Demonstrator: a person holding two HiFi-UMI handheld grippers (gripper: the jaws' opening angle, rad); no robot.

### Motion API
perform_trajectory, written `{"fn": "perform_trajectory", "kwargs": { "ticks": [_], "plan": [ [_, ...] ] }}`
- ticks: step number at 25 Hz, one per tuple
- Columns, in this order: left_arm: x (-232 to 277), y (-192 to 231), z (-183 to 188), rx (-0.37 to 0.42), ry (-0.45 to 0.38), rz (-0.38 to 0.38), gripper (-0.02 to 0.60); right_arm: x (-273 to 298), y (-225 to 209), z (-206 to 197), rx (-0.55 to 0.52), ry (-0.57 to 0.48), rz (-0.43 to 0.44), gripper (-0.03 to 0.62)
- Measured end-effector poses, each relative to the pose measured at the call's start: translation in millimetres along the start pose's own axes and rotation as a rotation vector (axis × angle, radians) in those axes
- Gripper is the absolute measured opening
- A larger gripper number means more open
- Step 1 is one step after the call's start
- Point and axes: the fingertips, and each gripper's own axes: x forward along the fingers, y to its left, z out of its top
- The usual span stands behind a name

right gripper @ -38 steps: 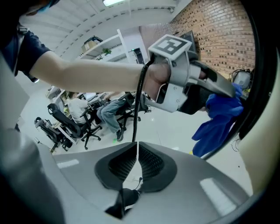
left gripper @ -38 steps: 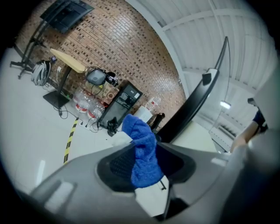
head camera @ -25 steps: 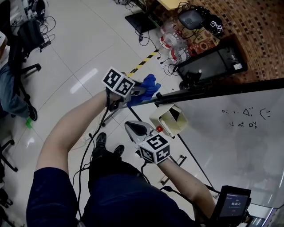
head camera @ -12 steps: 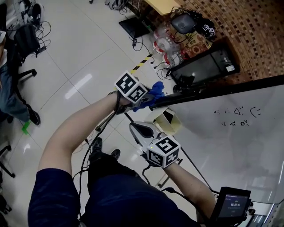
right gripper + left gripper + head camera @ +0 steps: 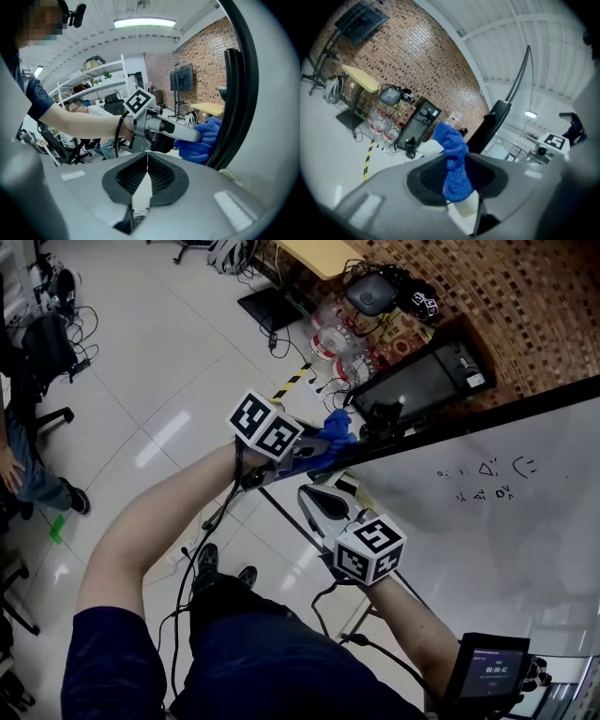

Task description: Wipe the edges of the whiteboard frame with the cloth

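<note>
A blue cloth [image 5: 335, 430] is pinched in my left gripper [image 5: 317, 448] and lies against the left end of the whiteboard's black frame [image 5: 450, 418]. In the left gripper view the cloth [image 5: 452, 157] fills the gap between the jaws, with the dark frame [image 5: 494, 123] just beyond. My right gripper [image 5: 313, 503] hangs below the frame by the white board surface [image 5: 497, 531], shut with nothing in it. Its own view shows the closed right gripper [image 5: 147, 165], the cloth [image 5: 202, 140] and the frame edge [image 5: 238, 112] ahead.
A dark monitor [image 5: 417, 381], water bottles [image 5: 330, 334] and cables lie on the tiled floor beyond the board. A striped tape strip [image 5: 292, 381] marks the floor. Office chairs [image 5: 42, 343] and a seated person [image 5: 21, 470] are at the left. A small screen device [image 5: 491, 671] sits bottom right.
The left gripper and cloth have shifted slightly right, staying at the frame's end. The right gripper has moved right and up, now covering the cream box seen earlier.
</note>
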Motion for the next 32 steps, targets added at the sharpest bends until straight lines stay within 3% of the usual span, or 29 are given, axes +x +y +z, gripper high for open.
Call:
{"fn": "perform_trajectory", "kwargs": {
  "ticks": [5, 9, 18, 26, 32],
  "plan": [
    [-1.9, -18.7, 25.0, 0.044, -0.020, -0.019, 0.120, -1.7, -5.3, 20.7, -0.058, 0.010, -0.020, 0.011],
    [-5.4, -27.5, 33.4, 0.083, 0.020, -0.002, 0.121, -4.6, 1.8, 38.5, -0.089, -0.003, -0.015, 0.011],
    [-14.0, -48.8, 55.2, 0.107, 0.021, -0.006, 0.121, -16.2, 12.1, 56.3, -0.092, -0.064, 0.006, 0.011],
    [-51.3, -46.7, 83.7, 0.042, -0.083, 0.004, 0.114, -38.3, 14.2, 97.5, -0.114, -0.161, -0.010, 0.011],
    [-32.5, -73.5, 95.4, 0.165, -0.004, 0.003, 0.114, -60.9, 3.0, 120.0, -0.129, -0.224, -0.043, 0.011]
  ]
}}
